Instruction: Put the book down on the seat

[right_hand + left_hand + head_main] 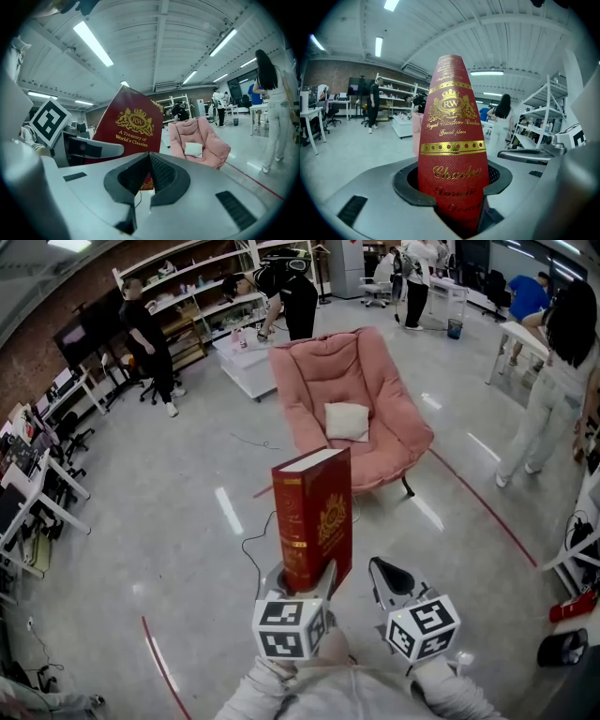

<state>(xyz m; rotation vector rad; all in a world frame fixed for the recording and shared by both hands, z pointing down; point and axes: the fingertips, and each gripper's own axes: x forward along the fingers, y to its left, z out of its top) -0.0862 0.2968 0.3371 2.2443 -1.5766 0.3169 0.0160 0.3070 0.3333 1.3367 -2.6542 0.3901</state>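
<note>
A thick red book point(314, 517) with gold lettering stands upright in the air, spine toward me. My left gripper point(305, 589) is shut on its lower end. In the left gripper view the spine point(452, 140) fills the gap between the jaws. My right gripper point(386, 573) hangs just right of the book, not touching it; in its own view the jaws point(149, 161) meet with nothing between them, and the book's cover point(131, 126) shows behind. The pink padded chair point(375, 381) stands a few steps ahead, with a small white cushion point(347, 420) on its seat.
A person in white point(548, 399) stands right of the chair and a person in black point(150, 343) at the far left. A low white table point(246, 357) sits behind the chair. Desks point(37, 493) line the left side. A red line point(487, 512) crosses the floor.
</note>
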